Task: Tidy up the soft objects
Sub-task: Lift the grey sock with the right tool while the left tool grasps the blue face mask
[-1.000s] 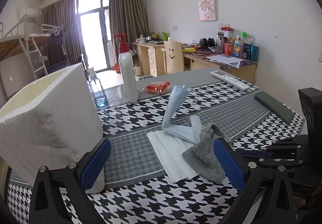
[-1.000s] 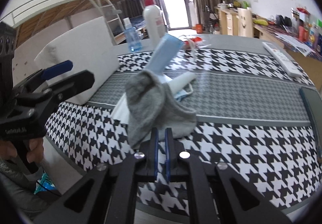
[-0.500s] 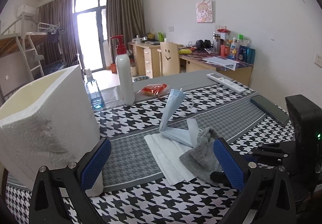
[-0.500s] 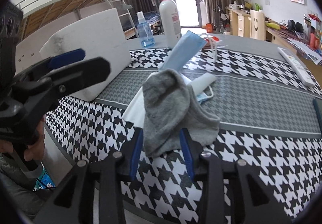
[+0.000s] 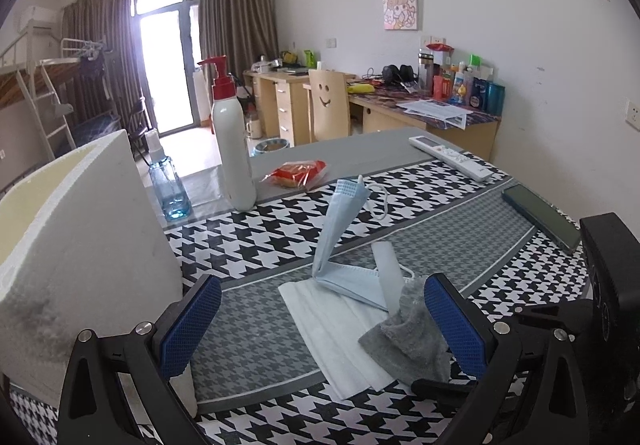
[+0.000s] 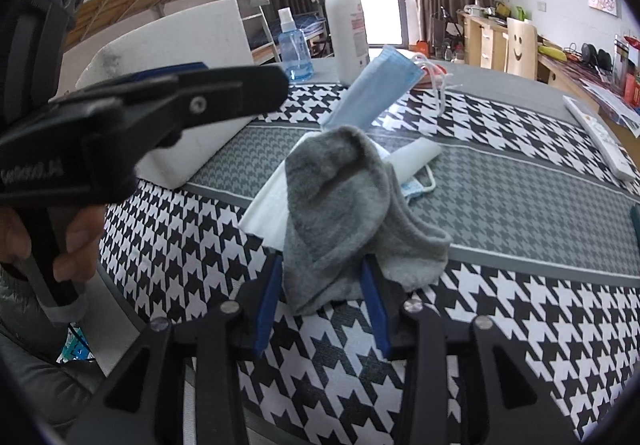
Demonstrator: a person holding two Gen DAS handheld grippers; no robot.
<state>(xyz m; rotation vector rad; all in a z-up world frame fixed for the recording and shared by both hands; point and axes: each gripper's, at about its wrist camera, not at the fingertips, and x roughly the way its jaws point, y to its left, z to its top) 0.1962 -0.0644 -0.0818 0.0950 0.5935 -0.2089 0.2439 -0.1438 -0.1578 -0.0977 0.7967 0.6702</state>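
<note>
Your right gripper is closing — its jaws stand partly apart with the near end of the grey sock between them. The sock lies on the desk, draped over a white mask. Your left gripper hangs wide open, empty. Farther back — a blue mask stands folded, a foam box to its left.

A dormitory-style bedroom is showing here: a loft bed with ladder is standing at ten o'clock, curtains are hanging by a balcony door at twelve, and a cluttered wooden study desk with a smiley-face chair is sitting at one o'clock.
</note>
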